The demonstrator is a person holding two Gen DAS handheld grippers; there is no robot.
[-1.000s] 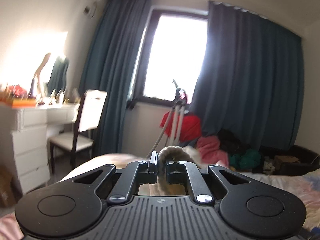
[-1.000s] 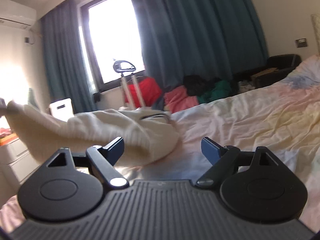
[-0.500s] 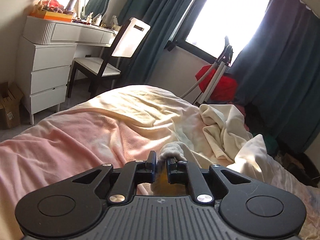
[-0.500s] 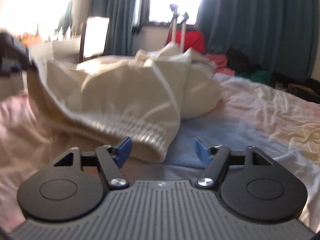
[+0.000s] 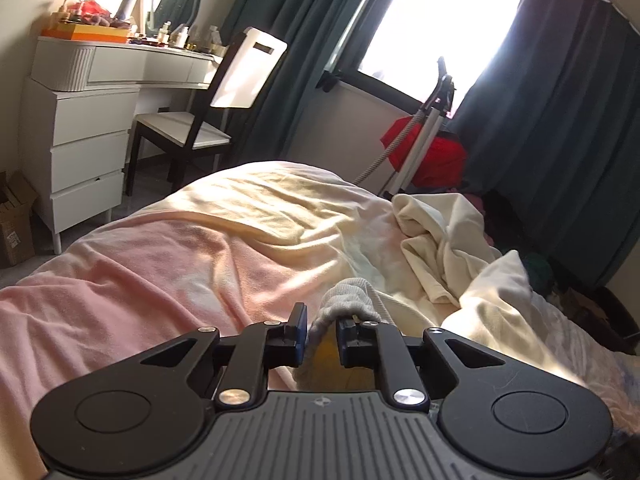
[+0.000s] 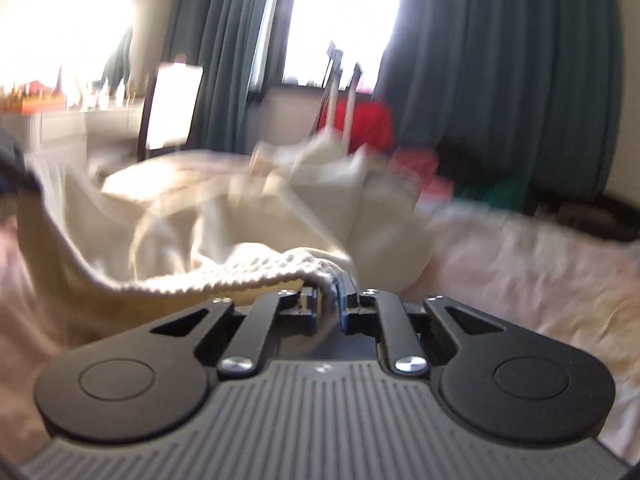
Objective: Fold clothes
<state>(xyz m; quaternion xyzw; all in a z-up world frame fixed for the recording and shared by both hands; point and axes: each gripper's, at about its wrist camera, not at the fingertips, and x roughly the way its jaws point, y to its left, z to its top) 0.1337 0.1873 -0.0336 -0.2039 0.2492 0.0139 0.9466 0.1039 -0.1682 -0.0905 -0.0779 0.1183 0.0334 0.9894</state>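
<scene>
A cream sweater (image 5: 448, 240) lies crumpled on the bed, its body to the right of my left gripper. My left gripper (image 5: 322, 330) is shut on the sweater's ribbed hem (image 5: 352, 300), low over the pink blanket (image 5: 140, 272). In the right wrist view, my right gripper (image 6: 330, 300) is shut on another part of the ribbed hem (image 6: 248, 272), which stretches off to the left. The rest of the sweater (image 6: 312, 208) is bunched ahead of it; this view is blurred.
The bed carries a pink and yellow blanket. A white dresser (image 5: 80, 120) and a chair (image 5: 224, 104) stand at the left. A red bag (image 5: 432, 156), a metal stand and a pile of clothes sit under the window with dark curtains (image 5: 560, 120).
My right gripper was open behind the hem and has shut on it. My left gripper has dropped from high above the bed to just over the blanket, still holding the hem.
</scene>
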